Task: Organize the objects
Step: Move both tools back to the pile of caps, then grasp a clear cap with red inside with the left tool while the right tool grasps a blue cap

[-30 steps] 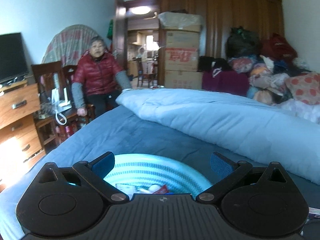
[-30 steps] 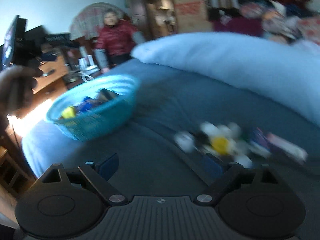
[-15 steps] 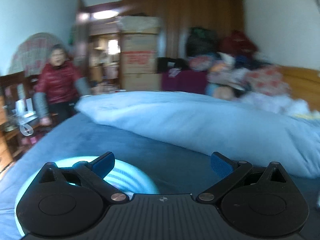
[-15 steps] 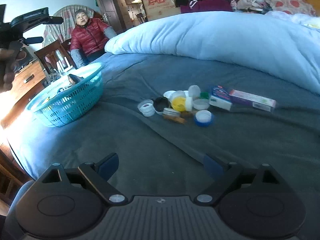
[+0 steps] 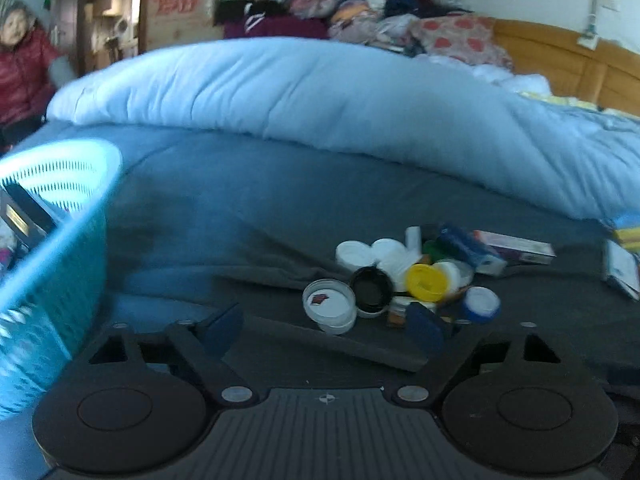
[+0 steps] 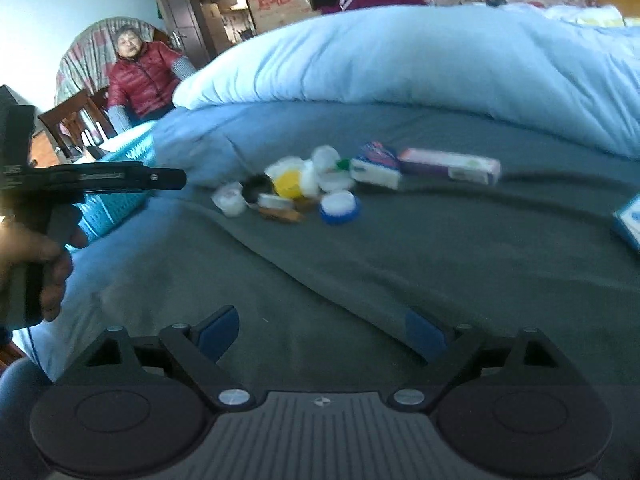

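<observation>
A: Report your left claw.

B: Spread wide, gripping nothing. One teal basket sits at your far left on the bed.

A: Count the items ahead.

B: One cluster of lids, roughly ten, exact count unclear: one yellow lid, one black lid, one blue-rimmed lid. Two boxes lie just right of it; their print is unreadable.

A: Right claw?

B: Also wide apart, empty, above bare bedding, short of the cluster.
</observation>
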Tool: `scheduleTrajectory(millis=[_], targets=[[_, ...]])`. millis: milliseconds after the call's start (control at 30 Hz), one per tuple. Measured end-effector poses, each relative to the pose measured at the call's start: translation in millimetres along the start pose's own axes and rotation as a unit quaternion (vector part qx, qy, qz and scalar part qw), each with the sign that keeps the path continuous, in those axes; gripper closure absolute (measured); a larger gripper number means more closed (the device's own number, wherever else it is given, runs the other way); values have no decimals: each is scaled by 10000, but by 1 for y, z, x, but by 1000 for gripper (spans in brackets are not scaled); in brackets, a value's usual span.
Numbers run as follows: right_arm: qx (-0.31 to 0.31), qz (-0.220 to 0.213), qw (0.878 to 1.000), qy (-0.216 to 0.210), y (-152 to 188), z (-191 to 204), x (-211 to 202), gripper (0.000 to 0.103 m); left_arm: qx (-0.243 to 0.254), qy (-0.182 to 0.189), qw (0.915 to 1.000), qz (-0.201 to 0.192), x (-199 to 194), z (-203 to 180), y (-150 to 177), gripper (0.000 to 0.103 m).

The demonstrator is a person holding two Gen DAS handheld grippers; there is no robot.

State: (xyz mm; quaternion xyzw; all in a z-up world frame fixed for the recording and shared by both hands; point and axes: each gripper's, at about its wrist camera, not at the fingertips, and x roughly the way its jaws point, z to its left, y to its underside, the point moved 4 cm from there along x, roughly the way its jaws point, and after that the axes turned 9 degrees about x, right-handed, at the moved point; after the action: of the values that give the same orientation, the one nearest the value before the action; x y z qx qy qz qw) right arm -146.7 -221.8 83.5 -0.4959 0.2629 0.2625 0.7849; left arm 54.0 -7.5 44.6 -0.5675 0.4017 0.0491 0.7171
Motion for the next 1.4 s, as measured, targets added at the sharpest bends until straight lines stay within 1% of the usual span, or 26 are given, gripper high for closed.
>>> scheduleTrajectory(millis=[67,167,300,333,367,400,433,467,567,633,733,800,933,1000,1067,1100,1167,1200,1267,1300,1333,1400], targets=[[81,89,9999,36,2,-6,10,12,2,9,10000,-94,17,1,-3,22],[61,109,9999,33,1,-8,19,13,19,39,9999,-167,36,-1,-4,23],[90,92,9999,20,-1,-10,30,13,-20,55,10000,-27,58,-2,0,24],[107,89,9999,14,-1,-12,31,13,-26,52,10000,9,61,-1,0,28],[125,80,9999,12,-1,-12,32,13,-55,52,10000,36,66,0,1,40],[133,69,9999,15,-2,-13,33,14,-87,44,9999,62,70,1,1,47],[133,59,9999,19,-3,-13,34,16,-114,25,9999,92,72,2,2,58],[127,51,9999,27,-4,-13,34,16,-140,-6,9998,141,73,3,3,62],[109,4,9999,29,-5,-14,34,22,-178,-46,9998,84,68,4,6,63],[90,-78,9999,12,-7,-12,33,31,-176,-62,9998,-15,55,5,5,63],[-14,-271,9996,-11,-12,-9,30,32,-83,-87,9998,-150,25,3,7,63],[-184,-364,9992,-22,-18,-4,33,32,-22,-102,9998,-181,3,0,14,62],[-421,-494,9979,-18,-44,2,60,32,-30,-128,9999,-102,-17,-1,29,62],[-502,-502,9975,24,-59,6,81,32,-123,-96,9999,-31,-21,0,33,62],[-542,-510,9972,66,-72,10,103,39,-153,-122,9998,-31,-24,2,33,62],[-557,-495,9972,75,-75,11,111,41,-156,-115,9998,-33,-25,1,33,62],[-558,-192,9982,61,-79,12,135,39,-128,-102,9999,-30,-24,0,31,62],[-604,-137,9981,51,-77,13,141,39,-120,-97,9999,-38,-24,0,31,62],[-837,-217,9962,118,-75,18,148,40,-128,-53,9999,-39,-24,-2,29,62],[-855,-262,9959,147,-74,18,147,52,-128,-50,9999,-42,-23,-3,28,62],[-840,-294,9959,148,-74,18,146,61,-130,-46,9999,-44,-23,-4,28,62],[-848,-318,9958,128,-75,19,143,61,-104,-36,9999,-66,-24,-6,26,62]])
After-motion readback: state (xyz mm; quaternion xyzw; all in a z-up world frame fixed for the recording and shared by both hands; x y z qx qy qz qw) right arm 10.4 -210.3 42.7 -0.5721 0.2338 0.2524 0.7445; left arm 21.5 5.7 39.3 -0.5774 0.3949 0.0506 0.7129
